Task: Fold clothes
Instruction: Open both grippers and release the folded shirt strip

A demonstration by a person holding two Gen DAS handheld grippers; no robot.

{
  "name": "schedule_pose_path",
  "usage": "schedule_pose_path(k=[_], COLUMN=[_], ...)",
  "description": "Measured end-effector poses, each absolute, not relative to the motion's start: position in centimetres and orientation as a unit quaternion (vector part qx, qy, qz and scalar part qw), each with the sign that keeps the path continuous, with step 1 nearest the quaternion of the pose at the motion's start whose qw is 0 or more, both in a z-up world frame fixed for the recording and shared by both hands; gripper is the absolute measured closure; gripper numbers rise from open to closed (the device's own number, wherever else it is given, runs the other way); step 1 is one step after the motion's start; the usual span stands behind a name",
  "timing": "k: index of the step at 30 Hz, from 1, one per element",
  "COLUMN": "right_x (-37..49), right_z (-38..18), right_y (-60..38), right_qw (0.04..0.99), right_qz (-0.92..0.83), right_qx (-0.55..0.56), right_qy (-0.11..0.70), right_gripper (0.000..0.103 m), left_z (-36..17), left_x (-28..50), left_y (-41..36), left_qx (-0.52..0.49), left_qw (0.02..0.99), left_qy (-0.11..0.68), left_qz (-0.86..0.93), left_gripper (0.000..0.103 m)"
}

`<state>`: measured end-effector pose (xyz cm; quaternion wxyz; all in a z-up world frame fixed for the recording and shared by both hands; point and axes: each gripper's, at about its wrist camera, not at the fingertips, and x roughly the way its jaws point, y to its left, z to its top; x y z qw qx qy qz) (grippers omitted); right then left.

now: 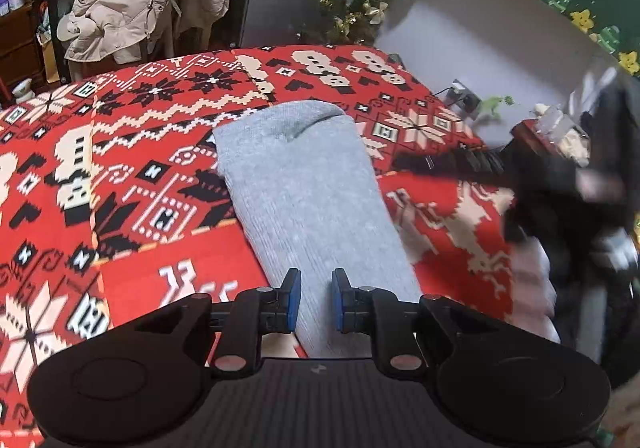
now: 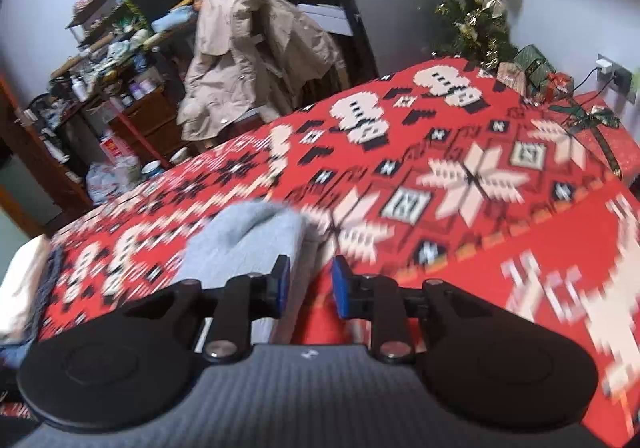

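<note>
**A:** What do we have ahead of our fingers? A long grey ribbed-knit garment, folded into a narrow strip [image 1: 304,203], lies flat on the red, white and black Christmas-patterned blanket [image 1: 132,175]. Its near end runs in under our left gripper [image 1: 316,300], between the two blue pads, and its far rounded end lies well ahead of them.

**B:** Are we holding it?

**A:** We judge not. The left jaws stand apart with a clear gap, and the cloth looks to lie below them, not pinched. Our right gripper [image 2: 310,284] is spread too, with nothing between its pads; from there the grey strip [image 2: 244,248] sits ahead and just left of the left finger (this view is badly smeared, so we won't swear to the edge).

**B:** How will it handle?

**A:** We expect soft, light and limp: a knit that sags from wherever we lift it and drags a little on the woven blanket. No stiffness, nothing fragile. The layers may slide apart if we pinch only the top one.

**B:** So where do we take hold?

**A:** At the near end, each gripper on one corner, pads closing through all layers, then we carry that end over towards the far rounded end.
</note>
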<state>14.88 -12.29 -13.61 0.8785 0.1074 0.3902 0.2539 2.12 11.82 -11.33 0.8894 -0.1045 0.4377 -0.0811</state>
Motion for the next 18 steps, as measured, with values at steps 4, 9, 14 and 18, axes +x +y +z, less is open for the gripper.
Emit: schedule_pose_path(k=[4,9,14,18], right_x=[8.8,4.5,3.4,2.6], right_z=[-12.7,-12.9,-15.3,-15.2], right_y=[-13.4,-12.1,-11.3,-11.8], right_qw=[0.868,0.852,0.843,0.844], right_qz=[0.291,0.335,0.325,0.327], right_qx=[0.101,0.078,0.042,0.03], right_qy=[0.39,0.394,0.427,0.424], right_gripper=[0.083,0.096,0.096,0.096], left_z=[-11.2,-13.4,-14.9,-15.0], left_x=[0.8,1.2,1.0,0.4], left_y=[10.9,8.8,8.8,9.4], left_qx=[-0.115,-0.067,-0.071,-0.093], left_qw=[0.889,0.881,0.872,0.867], left_qy=[0.429,0.453,0.47,0.475], left_qz=[-0.111,-0.118,-0.115,-0.116], left_gripper=[0.089,0.089,0.094,0.094])
